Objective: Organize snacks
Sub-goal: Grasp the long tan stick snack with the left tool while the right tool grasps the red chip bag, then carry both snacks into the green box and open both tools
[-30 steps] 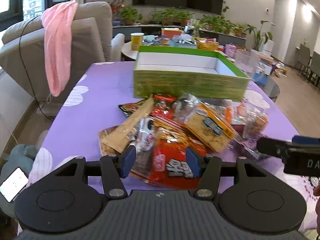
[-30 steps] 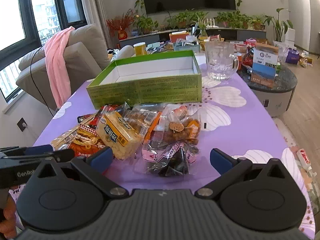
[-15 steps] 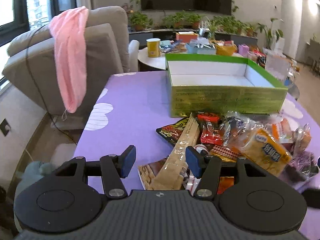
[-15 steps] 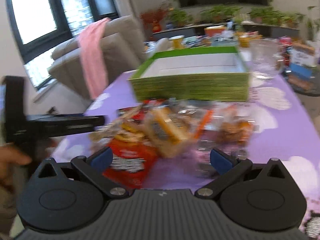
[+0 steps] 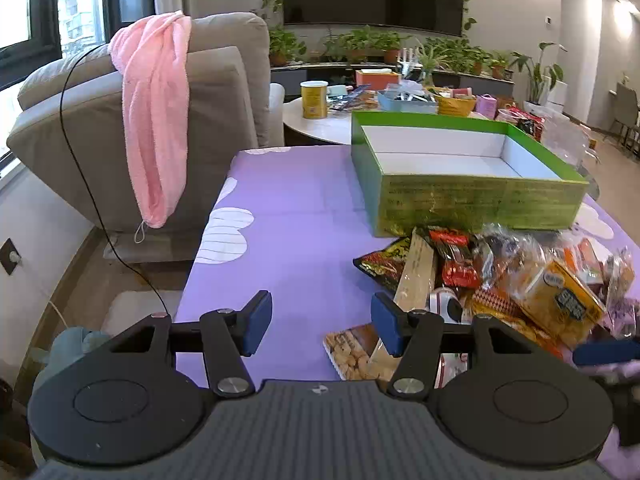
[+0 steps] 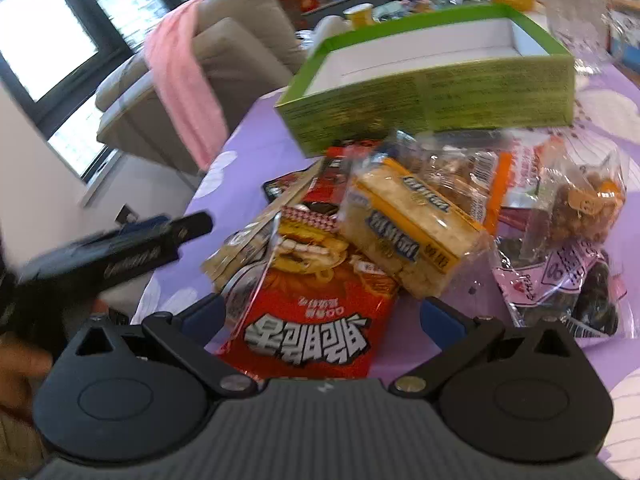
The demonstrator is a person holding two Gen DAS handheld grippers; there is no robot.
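The right gripper, jaws spread, is straddling the red snack bag, its length running straight ahead (the left gripper, also spread, is hanging off leftward).

White Korean lettering, upside down, on the red snack bag.

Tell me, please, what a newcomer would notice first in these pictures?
A heap of snack packets on the purple tablecloth, with a big red bag nearest the open right gripper. Just behind stands an empty green box. A pink towel hangs over the grey armchair.
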